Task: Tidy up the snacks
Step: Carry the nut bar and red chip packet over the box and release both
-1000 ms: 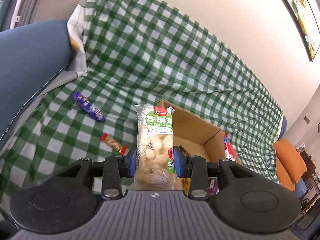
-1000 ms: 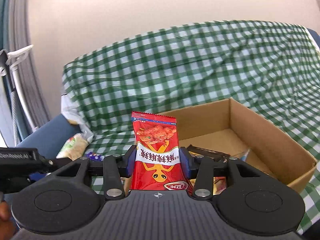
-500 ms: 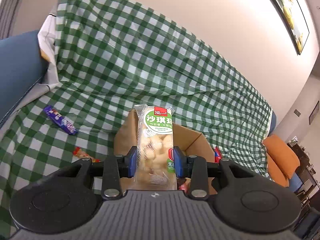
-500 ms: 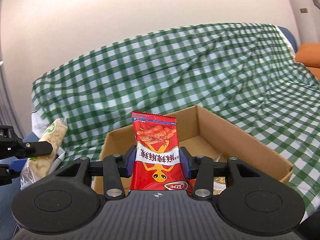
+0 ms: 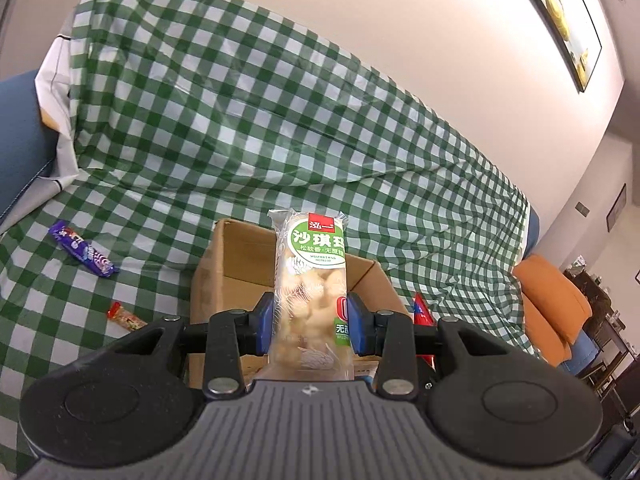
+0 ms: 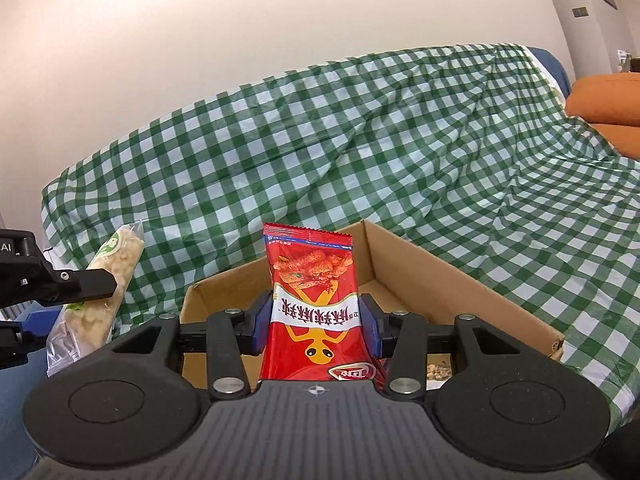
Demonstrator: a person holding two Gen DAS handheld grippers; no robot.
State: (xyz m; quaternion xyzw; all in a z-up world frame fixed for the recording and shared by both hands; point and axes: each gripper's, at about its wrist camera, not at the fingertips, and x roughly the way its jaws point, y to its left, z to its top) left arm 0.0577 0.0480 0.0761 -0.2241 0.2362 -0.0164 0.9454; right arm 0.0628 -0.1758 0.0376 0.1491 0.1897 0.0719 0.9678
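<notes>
My left gripper (image 5: pixel 311 322) is shut on a clear pack of pale puffed-rice cake with a green label (image 5: pixel 310 280), held upright in front of the open cardboard box (image 5: pixel 224 280). My right gripper (image 6: pixel 316 322) is shut on a red snack bag (image 6: pixel 314 304), also upright, just before the same box (image 6: pixel 460 276). In the right wrist view the left gripper (image 6: pixel 60 284) and its rice cake pack (image 6: pixel 108 280) show at the left edge, beside the box. Some snacks lie on the box floor, mostly hidden.
A green-and-white checked cloth (image 5: pixel 280 120) covers the sofa seat and back. On it, left of the box, lie a purple candy bar (image 5: pixel 84 254) and a small red-orange packet (image 5: pixel 126 318). A red pack (image 5: pixel 422 312) sits right of the box. An orange cushion (image 5: pixel 552 304) is at the far right.
Both grippers have moved toward the box with their packs still gripped. The left view shifted right and up, so the loose bars slid left. The right view swung so the box sits centred.
</notes>
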